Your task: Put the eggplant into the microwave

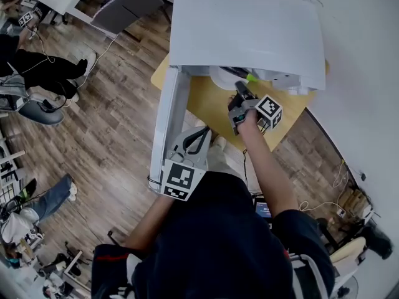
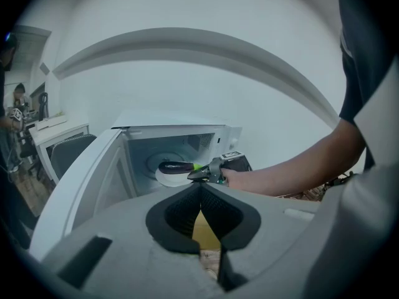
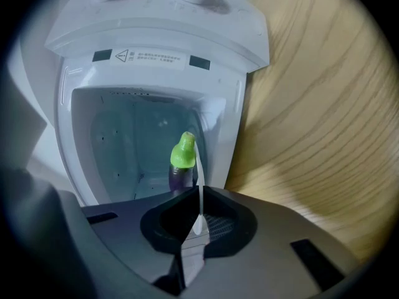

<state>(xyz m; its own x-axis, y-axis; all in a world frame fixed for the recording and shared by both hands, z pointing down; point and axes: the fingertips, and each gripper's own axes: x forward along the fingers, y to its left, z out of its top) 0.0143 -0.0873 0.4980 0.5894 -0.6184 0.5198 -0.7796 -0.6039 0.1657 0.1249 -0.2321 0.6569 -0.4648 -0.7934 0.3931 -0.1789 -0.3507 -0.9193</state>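
Looking down, head view: white microwave [image 1: 249, 30] on wooden table [image 1: 206, 108], door [image 1: 169, 123] swung open; right gripper [image 1: 241, 92] at cavity mouth, left gripper [image 1: 201, 136] just beside door.
Left gripper view: jaws pressed together, empty; eggplant [image 2: 177, 166] lying on white plate [image 2: 167, 178] inside cavity.
Right gripper view: jaws clamped on plate rim, eggplant just beyond.

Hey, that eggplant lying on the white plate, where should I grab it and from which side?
Probably the purple body of the eggplant, just behind its green stem, coming through the open front of the microwave. It lies on its side on the plate, stem toward the opening, so jaws can close across its narrow width.
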